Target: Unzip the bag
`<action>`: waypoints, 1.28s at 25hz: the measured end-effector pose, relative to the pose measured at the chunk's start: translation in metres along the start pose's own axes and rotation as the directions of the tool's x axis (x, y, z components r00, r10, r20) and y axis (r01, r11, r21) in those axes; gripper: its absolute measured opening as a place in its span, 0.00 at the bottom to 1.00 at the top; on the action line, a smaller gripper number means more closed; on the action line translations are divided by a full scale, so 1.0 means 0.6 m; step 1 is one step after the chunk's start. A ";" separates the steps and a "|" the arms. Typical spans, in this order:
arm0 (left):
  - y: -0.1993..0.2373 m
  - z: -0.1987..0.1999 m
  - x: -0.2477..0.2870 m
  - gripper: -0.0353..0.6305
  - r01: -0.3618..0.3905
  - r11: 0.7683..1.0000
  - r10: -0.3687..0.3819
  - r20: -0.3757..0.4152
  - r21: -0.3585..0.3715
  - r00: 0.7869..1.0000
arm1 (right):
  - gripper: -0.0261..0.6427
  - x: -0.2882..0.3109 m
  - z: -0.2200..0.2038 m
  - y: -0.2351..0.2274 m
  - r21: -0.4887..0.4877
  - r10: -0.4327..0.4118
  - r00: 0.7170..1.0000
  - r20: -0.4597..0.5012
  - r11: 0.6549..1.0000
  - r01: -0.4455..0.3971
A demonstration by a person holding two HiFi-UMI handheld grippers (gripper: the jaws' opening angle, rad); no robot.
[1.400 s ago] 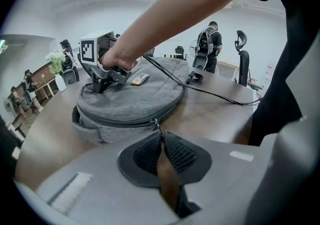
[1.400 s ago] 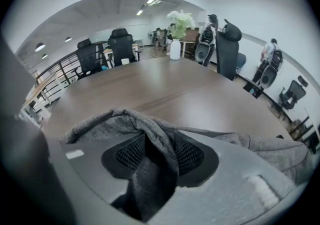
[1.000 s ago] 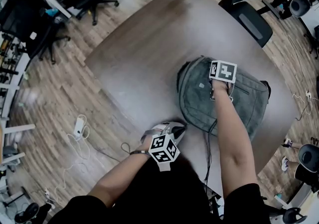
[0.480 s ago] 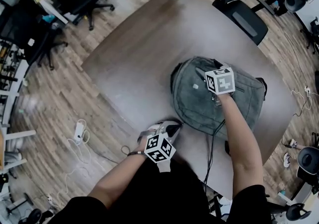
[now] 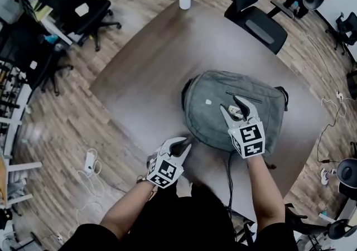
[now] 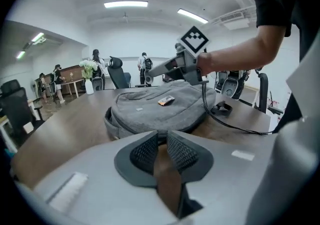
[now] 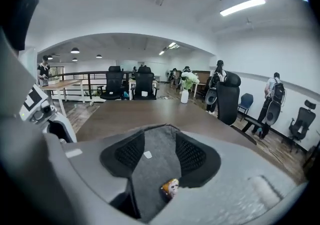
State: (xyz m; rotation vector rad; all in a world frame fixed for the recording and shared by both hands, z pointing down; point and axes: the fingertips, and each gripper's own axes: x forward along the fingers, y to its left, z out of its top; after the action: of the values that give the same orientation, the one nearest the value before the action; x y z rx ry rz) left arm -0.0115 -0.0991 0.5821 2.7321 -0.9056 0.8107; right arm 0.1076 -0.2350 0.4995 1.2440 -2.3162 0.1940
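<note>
Lying mid-frame on table [image 5: 150, 71]: grey bag [image 5: 215, 91]. Vase [image 5: 184, 0] top centre, cable [image 5: 229, 173] trailing below. Left gripper [image 5: 181, 143] opening, empty; right gripper [image 5: 230, 104] closing over bag, nothing pinched.

Black short sleeves [image 5: 276, 236]; grey left claw [image 5: 181, 144] opening, right claw [image 5: 230, 104] closing, both empty, black mesh pads [image 7: 129, 153], checker-marked white cubes [image 5: 248, 137].

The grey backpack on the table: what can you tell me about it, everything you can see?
The backpack looks like soft grey fabric and lies flat on the brown table, front up. It bears a small pale label, a dark zip line and a little orange charm. The right gripper hangs over it, jaws closing, gripping nothing.
</note>
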 end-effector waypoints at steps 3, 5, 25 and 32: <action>0.015 0.025 -0.018 0.10 -0.038 0.999 0.039 0.057 -0.005 0.998 | 0.18 -0.048 0.001 0.027 0.042 -0.041 0.998 0.047 0.998 0.039; 0.019 0.045 -0.026 0.08 -0.045 0.999 0.048 0.100 -0.027 0.994 | 0.05 -0.073 -0.002 0.044 0.068 -0.061 0.996 0.065 0.996 0.057; 0.007 0.154 -0.087 0.08 -0.077 0.991 0.102 0.256 -0.106 0.961 | 0.04 -0.240 -0.006 0.127 0.184 -0.164 0.950 0.264 0.976 0.118; 0.002 0.138 -0.086 0.08 -0.080 0.990 0.106 0.235 -0.116 0.966 | 0.04 -0.254 -0.015 0.129 0.142 -0.176 0.952 0.249 0.979 0.144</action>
State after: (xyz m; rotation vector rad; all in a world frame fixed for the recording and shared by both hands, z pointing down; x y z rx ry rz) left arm -0.0099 -0.0988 0.4849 2.7517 -1.0971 0.4343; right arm 0.1174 -0.0746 0.4410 1.5967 -2.4365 0.1231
